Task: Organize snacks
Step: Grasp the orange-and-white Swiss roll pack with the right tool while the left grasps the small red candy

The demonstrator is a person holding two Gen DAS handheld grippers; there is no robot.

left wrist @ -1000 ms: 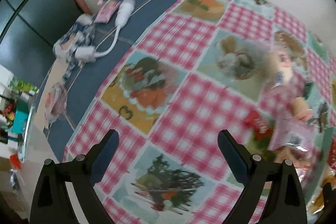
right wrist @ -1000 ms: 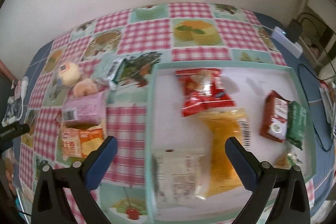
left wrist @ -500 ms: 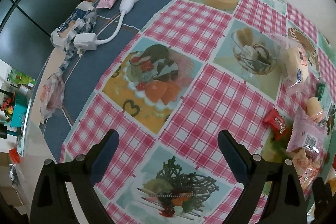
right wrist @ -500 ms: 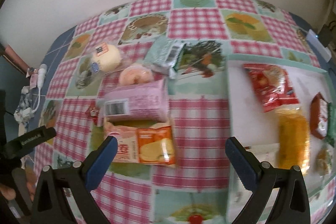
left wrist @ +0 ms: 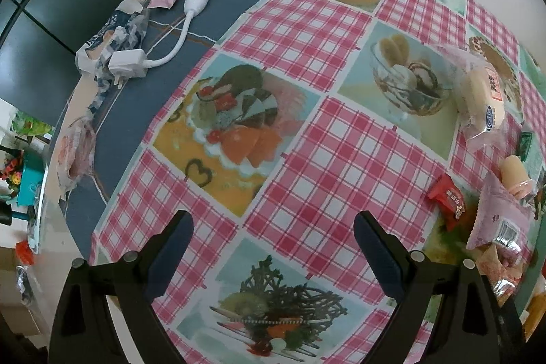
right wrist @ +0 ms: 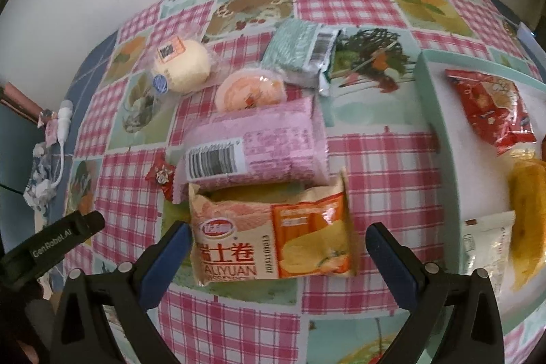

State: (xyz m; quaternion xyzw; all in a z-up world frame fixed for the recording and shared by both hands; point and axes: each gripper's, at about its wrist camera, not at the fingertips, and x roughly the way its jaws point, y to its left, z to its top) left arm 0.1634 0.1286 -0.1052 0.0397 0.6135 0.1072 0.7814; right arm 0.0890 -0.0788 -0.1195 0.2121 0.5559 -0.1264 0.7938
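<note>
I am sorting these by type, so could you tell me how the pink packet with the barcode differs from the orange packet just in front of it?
The pink packet is pale pink, its barcode and fine print facing up; the orange packet is cream and orange with large red characters. The pink packet lies farther from the right tool, whose open fingers flank the orange packet. Both lie flat on the checked cloth, edges touching, outside the tray.

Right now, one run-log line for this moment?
left tool open, empty | right tool open over orange-and-cream swiss-roll packet | tray partly filled
</note>
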